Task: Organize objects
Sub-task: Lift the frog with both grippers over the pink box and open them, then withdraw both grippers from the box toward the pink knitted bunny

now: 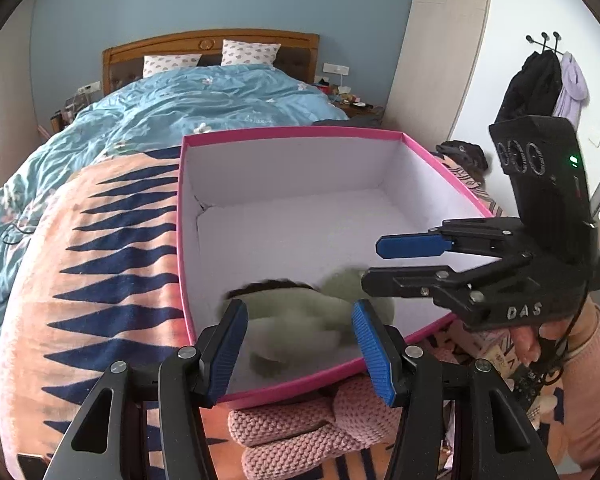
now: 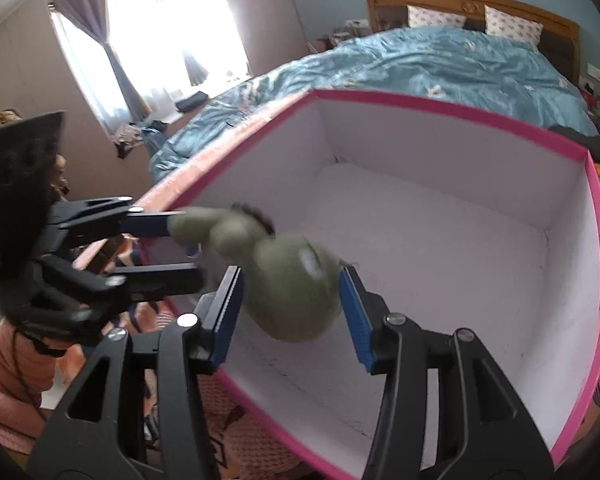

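A pink-rimmed box with a white inside stands open on the bed; it is seen again as the box in the right wrist view. A green plush toy is low inside its near corner and is blurred in both views. My left gripper hovers over that corner, jaws partly apart, with the blurred toy showing between the sharp pads. My right gripper reaches in from the right with white box floor visible between its fingers. From the right wrist, the plush toy lies ahead of my right gripper, and my left gripper is at the toy's limb.
The box rests on an orange blanket with navy spikes over a blue duvet. A pink knitted item lies against the box's near wall. A person's hand in a pink sleeve holds the right gripper. Coats hang on a wall rack.
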### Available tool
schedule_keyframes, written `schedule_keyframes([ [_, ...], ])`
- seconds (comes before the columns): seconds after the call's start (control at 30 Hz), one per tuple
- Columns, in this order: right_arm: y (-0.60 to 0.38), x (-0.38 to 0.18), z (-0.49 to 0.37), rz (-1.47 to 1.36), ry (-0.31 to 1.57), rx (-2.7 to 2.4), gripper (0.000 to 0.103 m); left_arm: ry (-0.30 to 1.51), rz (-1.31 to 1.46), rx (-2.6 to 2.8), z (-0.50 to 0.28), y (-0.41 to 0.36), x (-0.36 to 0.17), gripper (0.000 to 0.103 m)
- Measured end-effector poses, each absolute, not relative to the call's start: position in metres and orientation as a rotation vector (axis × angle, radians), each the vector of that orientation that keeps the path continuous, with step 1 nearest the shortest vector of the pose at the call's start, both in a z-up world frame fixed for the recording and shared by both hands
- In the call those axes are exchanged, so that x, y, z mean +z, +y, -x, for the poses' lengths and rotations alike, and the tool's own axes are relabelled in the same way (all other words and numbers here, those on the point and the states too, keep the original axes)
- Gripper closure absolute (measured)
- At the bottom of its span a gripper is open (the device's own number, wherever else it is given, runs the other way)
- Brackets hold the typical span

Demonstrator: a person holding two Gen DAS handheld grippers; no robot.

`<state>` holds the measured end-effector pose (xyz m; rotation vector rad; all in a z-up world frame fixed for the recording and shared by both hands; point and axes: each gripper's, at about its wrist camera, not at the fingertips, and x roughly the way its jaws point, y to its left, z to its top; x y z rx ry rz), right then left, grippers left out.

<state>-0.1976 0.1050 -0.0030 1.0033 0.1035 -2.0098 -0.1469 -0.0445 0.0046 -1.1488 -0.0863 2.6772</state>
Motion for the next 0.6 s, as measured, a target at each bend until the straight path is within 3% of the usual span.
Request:
schedule_keyframes([
  [0.23,0.115,-0.005,0.201,-1.034,0.063,-2.030,0.051,-0.097,1.101,2.706,0.133,-0.045,0.010,0.046],
  [0.43,0.130,0.009,0.183,-0.977,0.015,-2.069,0.050,-0.100,0.980,2.758,0.112,-0.046,0.023,0.035],
  [0.6,0.144,0.029,0.152,-0.876,0.018,-2.107,0.042,-0.041,0.844,2.782,0.085,-0.041,0.037,0.023],
])
